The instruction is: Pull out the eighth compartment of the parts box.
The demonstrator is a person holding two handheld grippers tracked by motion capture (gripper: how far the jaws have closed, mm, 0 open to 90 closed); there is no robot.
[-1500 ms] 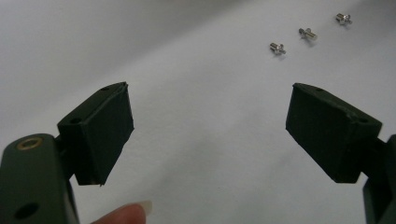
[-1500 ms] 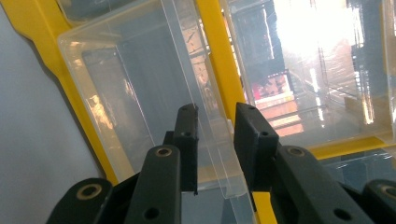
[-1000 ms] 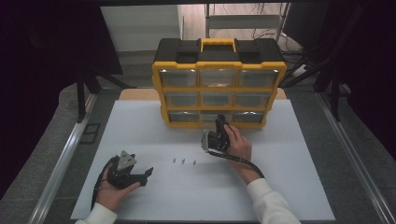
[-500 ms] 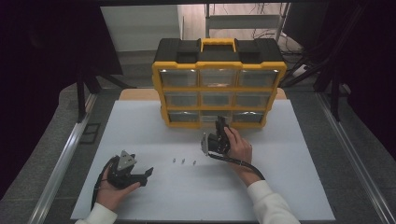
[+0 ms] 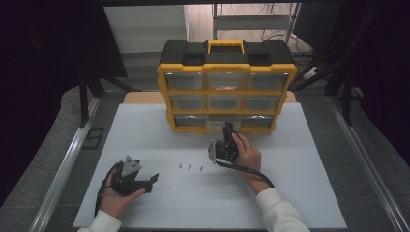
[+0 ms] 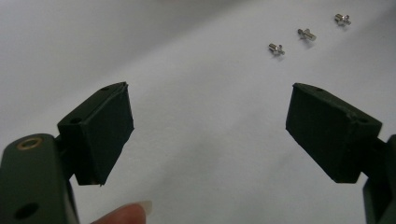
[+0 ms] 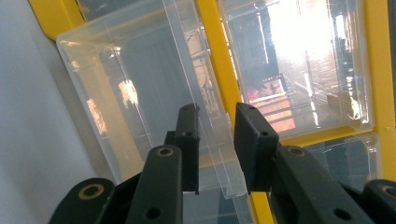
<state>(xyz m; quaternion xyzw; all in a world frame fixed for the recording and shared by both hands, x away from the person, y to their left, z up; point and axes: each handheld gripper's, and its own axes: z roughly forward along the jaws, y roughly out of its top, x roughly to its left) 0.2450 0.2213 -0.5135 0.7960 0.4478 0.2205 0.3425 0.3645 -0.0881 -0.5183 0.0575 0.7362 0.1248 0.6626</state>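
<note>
A yellow and black organizer (image 5: 227, 72) with clear drawers stands at the back of the white table (image 5: 300, 193). My right gripper (image 5: 227, 129) points at its bottom middle drawer (image 5: 215, 121). In the right gripper view the jaws (image 7: 217, 140) stand close together on the clear pull lip of that drawer (image 7: 140, 93), which juts out of the yellow frame. My left gripper (image 5: 153, 181) rests low at the front left, open and with nothing in it (image 6: 210, 135). Three small metal screws (image 5: 190, 167) lie in a row on the table between the grippers, ahead of the left jaws (image 6: 306, 33).
The organizer has a yellow carry handle (image 5: 226, 46) on top and three rows of drawers. A cable (image 5: 246, 169) trails from the right gripper along the forearm. Dark floor and metal rails (image 5: 67, 164) flank the table.
</note>
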